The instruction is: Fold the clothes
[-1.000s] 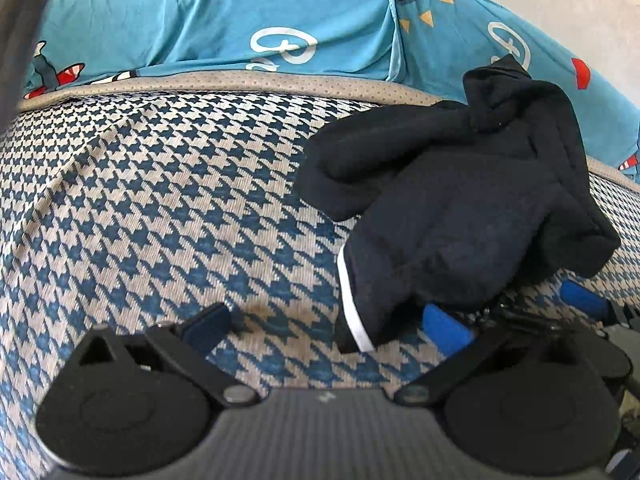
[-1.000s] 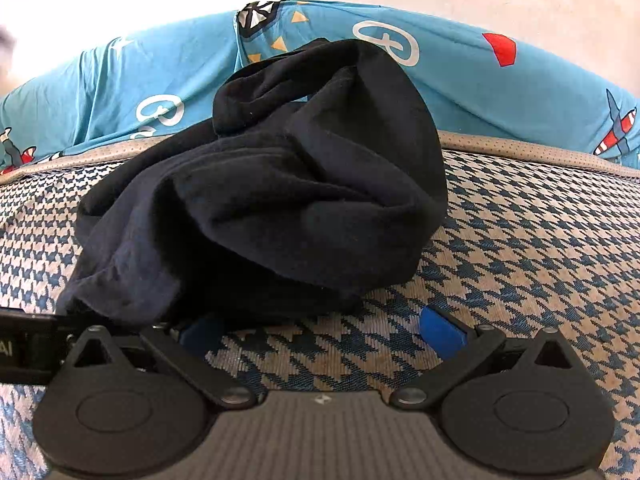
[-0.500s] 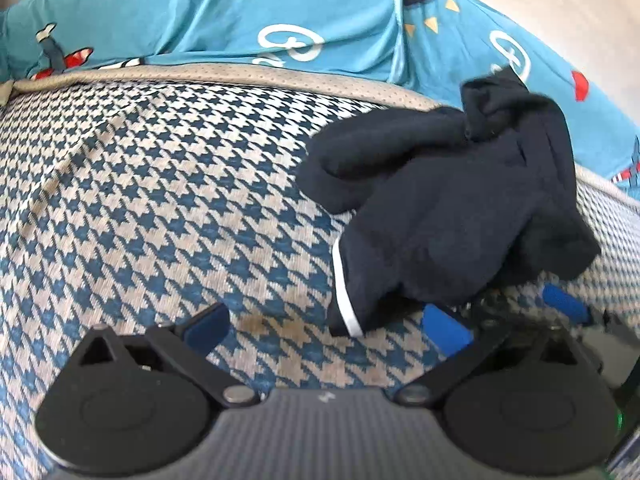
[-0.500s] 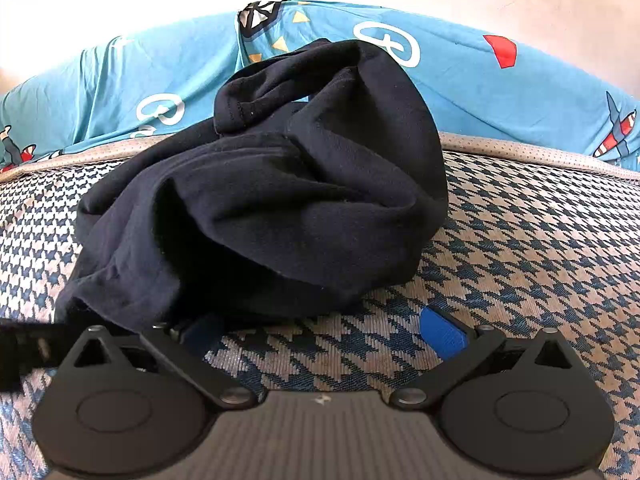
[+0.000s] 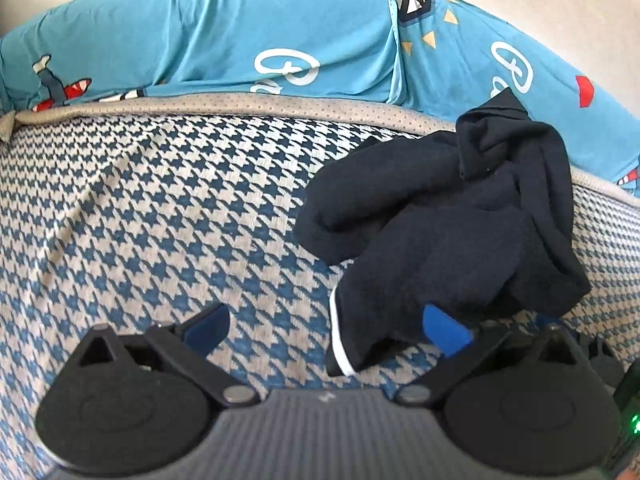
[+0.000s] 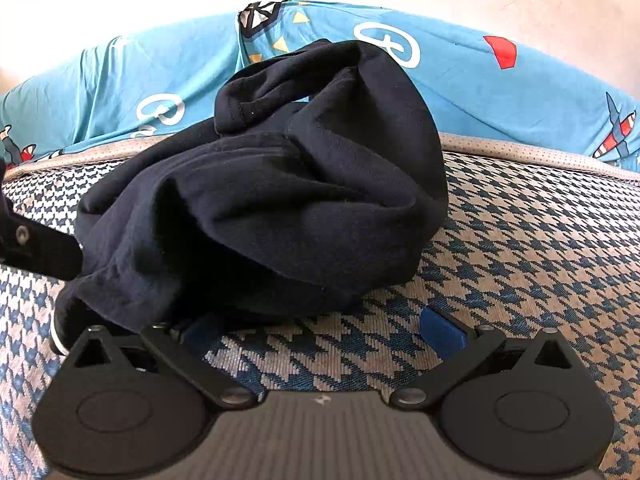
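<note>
Dark crumpled garment point(image 5: 452, 224) on houndstooth cushion point(image 5: 160, 208); left gripper point(image 5: 326, 326) jaws spread, right pad point(image 5: 444, 330) touching garment's white-trimmed edge.

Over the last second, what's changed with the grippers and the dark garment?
The left gripper swung its view slightly left, so the right gripper, earlier at that picture's right edge, is nearly out of sight. Nothing was grabbed or released. The dark garment lies crumpled as before, and the right gripper stays open at its near edge.

Each gripper has black link arms, round black hubs and a ribbed grey body. Blue pads point(image 5: 446, 330) tip the fingers (silver pivot screws beside the grey body).
</note>
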The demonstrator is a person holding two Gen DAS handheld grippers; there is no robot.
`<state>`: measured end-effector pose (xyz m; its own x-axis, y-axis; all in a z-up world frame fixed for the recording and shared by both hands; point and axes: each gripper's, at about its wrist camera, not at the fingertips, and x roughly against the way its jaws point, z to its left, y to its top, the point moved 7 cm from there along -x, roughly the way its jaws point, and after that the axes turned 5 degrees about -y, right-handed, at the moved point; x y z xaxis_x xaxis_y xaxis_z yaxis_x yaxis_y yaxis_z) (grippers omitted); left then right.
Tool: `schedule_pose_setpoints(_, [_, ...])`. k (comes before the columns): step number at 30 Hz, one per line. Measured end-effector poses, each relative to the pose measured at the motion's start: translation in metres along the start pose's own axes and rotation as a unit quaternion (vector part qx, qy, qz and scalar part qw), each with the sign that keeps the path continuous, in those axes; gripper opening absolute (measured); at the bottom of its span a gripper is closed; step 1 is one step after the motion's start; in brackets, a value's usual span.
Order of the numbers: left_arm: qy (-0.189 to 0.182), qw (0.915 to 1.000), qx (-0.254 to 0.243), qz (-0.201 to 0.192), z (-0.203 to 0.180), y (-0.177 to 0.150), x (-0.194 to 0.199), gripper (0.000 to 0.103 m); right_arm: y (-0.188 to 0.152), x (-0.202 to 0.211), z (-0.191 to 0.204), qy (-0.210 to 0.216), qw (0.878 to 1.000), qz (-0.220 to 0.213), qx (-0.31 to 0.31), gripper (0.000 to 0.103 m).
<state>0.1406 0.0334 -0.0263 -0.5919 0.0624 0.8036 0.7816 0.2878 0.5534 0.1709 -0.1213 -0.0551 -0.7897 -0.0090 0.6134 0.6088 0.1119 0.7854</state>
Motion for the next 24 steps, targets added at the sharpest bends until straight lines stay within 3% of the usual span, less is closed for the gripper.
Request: schedule_pose_setpoints(24, [-0.004, 0.9996, -0.029, -0.006, -0.019, -0.008, -0.007, 0.103, -0.011, 0.016, -0.018, 0.022, 0.993, 0.114, 0.021, 0.103])
